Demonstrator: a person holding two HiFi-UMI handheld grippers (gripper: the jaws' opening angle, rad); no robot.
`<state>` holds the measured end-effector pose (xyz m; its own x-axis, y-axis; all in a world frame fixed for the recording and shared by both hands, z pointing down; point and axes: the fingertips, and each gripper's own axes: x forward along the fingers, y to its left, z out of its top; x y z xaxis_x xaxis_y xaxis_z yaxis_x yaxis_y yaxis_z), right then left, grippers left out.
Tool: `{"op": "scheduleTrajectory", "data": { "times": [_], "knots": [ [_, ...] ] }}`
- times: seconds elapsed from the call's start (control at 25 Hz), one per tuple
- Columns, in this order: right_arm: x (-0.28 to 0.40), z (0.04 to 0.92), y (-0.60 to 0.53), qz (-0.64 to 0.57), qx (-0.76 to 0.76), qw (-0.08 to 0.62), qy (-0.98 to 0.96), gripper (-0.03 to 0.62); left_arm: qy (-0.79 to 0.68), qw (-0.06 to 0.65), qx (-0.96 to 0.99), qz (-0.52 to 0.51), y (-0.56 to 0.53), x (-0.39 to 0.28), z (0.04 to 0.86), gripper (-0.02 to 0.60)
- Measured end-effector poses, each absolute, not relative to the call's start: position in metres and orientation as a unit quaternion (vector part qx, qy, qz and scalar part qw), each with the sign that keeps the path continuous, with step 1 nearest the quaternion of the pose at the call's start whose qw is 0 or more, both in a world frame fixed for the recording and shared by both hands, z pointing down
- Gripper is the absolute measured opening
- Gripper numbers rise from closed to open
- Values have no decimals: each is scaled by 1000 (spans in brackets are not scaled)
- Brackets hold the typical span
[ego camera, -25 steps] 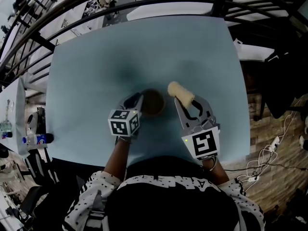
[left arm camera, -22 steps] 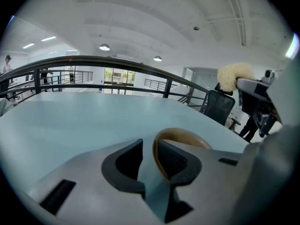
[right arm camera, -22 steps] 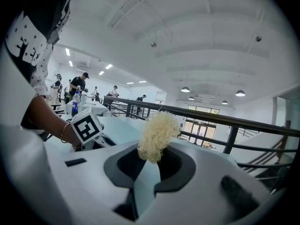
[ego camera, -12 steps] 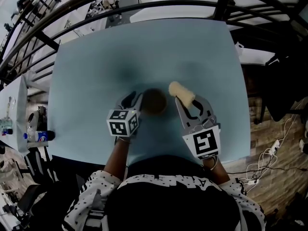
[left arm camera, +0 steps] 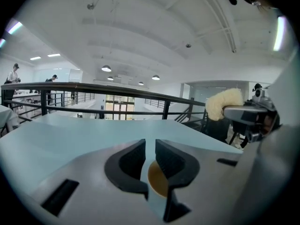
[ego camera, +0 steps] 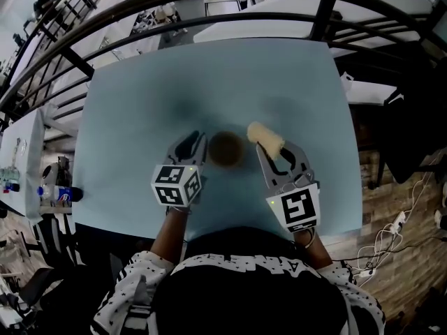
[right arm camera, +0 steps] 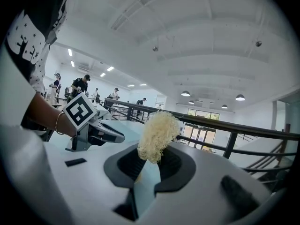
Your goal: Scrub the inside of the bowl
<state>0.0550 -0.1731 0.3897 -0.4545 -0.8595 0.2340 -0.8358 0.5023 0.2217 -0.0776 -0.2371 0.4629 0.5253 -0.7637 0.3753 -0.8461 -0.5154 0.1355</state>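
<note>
A small brown bowl [ego camera: 225, 149] stands on the light blue table [ego camera: 209, 82]. My left gripper [ego camera: 196, 142] is just left of the bowl, its jaws shut to a thin slit with nothing between them. In the left gripper view [left arm camera: 150, 149] the bowl [left arm camera: 157, 181] shows low through that slit. My right gripper [ego camera: 274, 152] is right of the bowl and shut on a pale yellow fibrous scrubber [ego camera: 265, 137], held beside the bowl's right rim, not inside it. The right gripper view [right arm camera: 150, 161] shows the scrubber [right arm camera: 157, 134] sticking up from the jaws, with the left gripper [right arm camera: 96, 129] off to the left.
A black railing [ego camera: 209, 23] curves past the table's far edge. A plastic bottle [ego camera: 59, 195] lies on another surface at the far left. The table's near edge [ego camera: 230, 232] runs just in front of the person's body. Wooden floor and cables [ego camera: 391, 229] are on the right.
The left gripper's marker cube has shifted slightly toward me and looks larger, as if lifted. The bowl and the right gripper with the scrubber have barely moved.
</note>
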Motion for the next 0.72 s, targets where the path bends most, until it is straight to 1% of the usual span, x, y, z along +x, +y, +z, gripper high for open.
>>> {"op": "scheduleTrajectory", "data": {
  "times": [0.12,0.32,0.72],
  "knots": [
    [53,381,-167,-42,497,151,-854,59,-485,117,857,127,-231,-82,443,48],
    [48,367,-156,-57,495,143,-855,60,-483,93,864,109,-215,-85,415,27],
    [45,346,-138,-78,498,125,-855,60,-482,42,870,95,-183,-84,371,19]
  ]
}}
